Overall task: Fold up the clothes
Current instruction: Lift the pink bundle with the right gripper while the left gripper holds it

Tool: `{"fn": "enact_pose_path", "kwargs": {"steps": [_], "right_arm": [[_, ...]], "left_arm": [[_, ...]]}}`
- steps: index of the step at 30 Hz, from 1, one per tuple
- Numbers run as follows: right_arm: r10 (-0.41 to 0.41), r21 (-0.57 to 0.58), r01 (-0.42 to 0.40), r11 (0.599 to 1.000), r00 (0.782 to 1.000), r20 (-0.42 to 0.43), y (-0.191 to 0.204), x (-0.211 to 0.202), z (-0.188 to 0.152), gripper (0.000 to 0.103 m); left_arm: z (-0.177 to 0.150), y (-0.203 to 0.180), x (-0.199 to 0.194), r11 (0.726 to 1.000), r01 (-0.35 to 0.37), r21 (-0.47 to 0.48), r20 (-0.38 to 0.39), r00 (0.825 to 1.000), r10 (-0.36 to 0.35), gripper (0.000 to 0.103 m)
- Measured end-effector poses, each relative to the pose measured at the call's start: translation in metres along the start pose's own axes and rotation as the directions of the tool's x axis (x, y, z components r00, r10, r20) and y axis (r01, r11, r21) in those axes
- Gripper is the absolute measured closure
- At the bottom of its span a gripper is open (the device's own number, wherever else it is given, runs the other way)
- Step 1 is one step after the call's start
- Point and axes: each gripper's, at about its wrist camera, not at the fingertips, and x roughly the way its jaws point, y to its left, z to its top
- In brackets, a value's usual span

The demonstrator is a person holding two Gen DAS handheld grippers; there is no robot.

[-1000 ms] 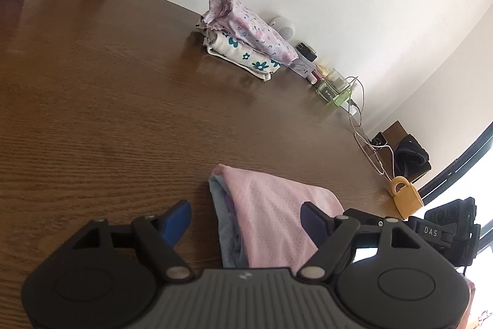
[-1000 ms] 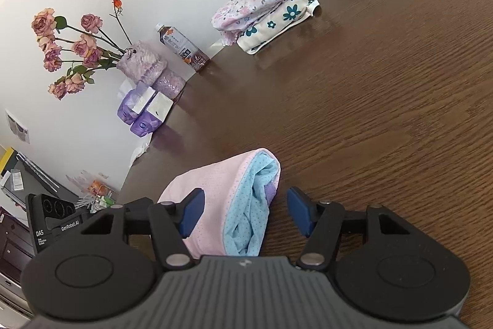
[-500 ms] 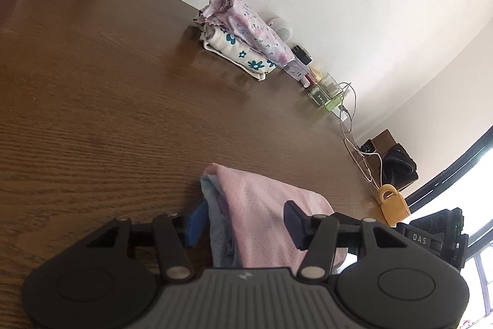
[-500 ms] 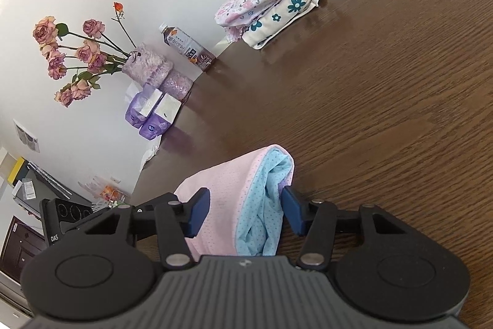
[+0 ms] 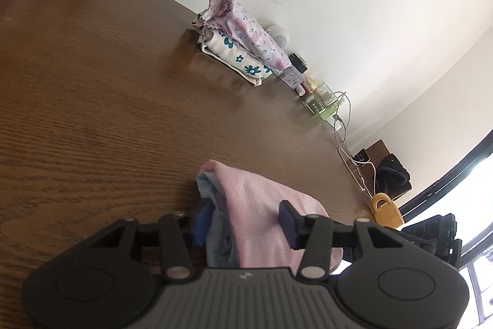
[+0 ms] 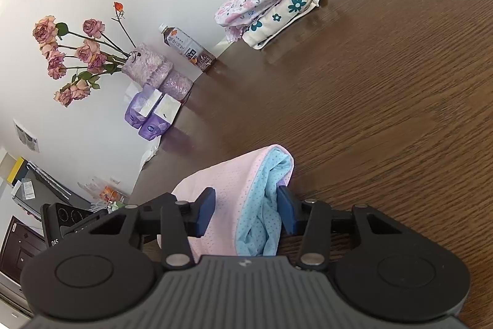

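Both claws have just been closing on the folded pink-and-blue garment (image 5: 262, 205), one at each end: the left gripper (image 5: 245, 221) and right gripper (image 6: 245, 208) each have the cloth between narrowed jaws, pads touching it. Ahead lies bare wooden table (image 6: 385, 113). Far beyond, near the wall, sits a stack of folded floral clothes (image 5: 243, 42).

Dark wood-grain table (image 6: 385, 100). Near edge: folded pink/blue garment (image 6: 246, 174). Far side by wall: stack of folded floral clothes (image 6: 271, 2), drink bottle (image 6: 188, 47), purple tissue packs (image 6: 152, 113), vase w/ roses (image 6: 148, 68).
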Motion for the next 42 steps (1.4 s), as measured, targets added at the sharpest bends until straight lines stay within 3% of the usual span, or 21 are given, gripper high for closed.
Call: {"fn": "enact_pose_path", "kwargs": {"steps": [3,4,14,26,42], "right_arm": [[0.018,0.033,-0.018,0.999,1.0,-0.008,-0.007,0.005,-0.003,0.088],[0.033,0.046,-0.033,0.998,0.999,-0.003,-0.009,0.005,-0.004,0.089],[0.072,0.057,-0.073,0.996,0.997,0.034,-0.008,0.0,-0.006,0.091],[0.079,-0.012,-0.079,0.997,0.993,0.084,0.016,-0.011,0.011,0.091],[0.1,-0.145,-0.078,0.986,0.983,0.151,0.055,-0.015,0.08,0.091]], "left_arm": [[-0.004,0.005,0.002,0.999,0.024,-0.03,0.008,1.0,-0.024,0.083],[-0.004,0.006,0.002,0.999,0.026,-0.032,0.009,1.0,-0.026,0.083],[-0.003,0.003,-0.003,0.999,0.034,-0.036,0.039,0.999,-0.033,0.087],[0.014,-0.022,-0.015,0.998,0.059,0.022,0.101,0.993,-0.061,0.087],[0.074,-0.064,-0.012,0.986,0.067,0.154,0.189,0.977,-0.096,0.087]]}}
